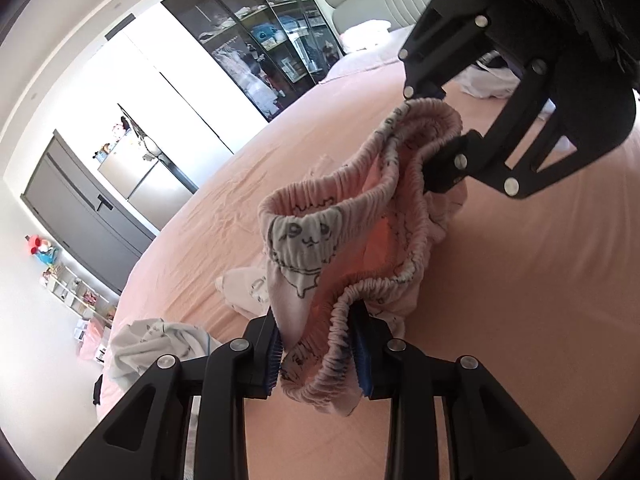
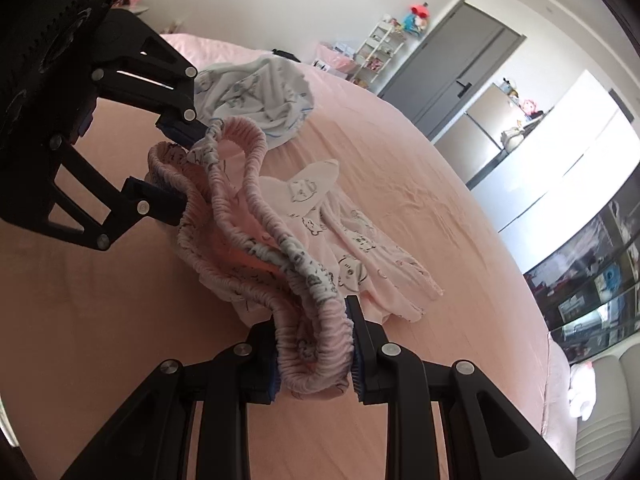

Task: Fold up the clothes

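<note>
Your left gripper (image 1: 316, 350) and right gripper (image 2: 314, 354) both clamp the pink pajama pants' (image 2: 256, 264) elastic waistband. A white garment (image 2: 260, 96) lies beyond the pants on the bed (image 2: 420, 152).

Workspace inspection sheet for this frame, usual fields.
Surface: pink bedsheet, lightly wrinkled.
Job's things: pink printed shorts, waistband stretched between both grippers, legs trailing on the sheet.
Clutter: white printed garment crumpled on the bed; white clothes pile near the headboard.
Grippers: left gripper shut on the waistband; right gripper shut on the waistband.
Cables: nothing seen.
Surroundings: glass-door cabinet, grey door, toy shelf.
</note>
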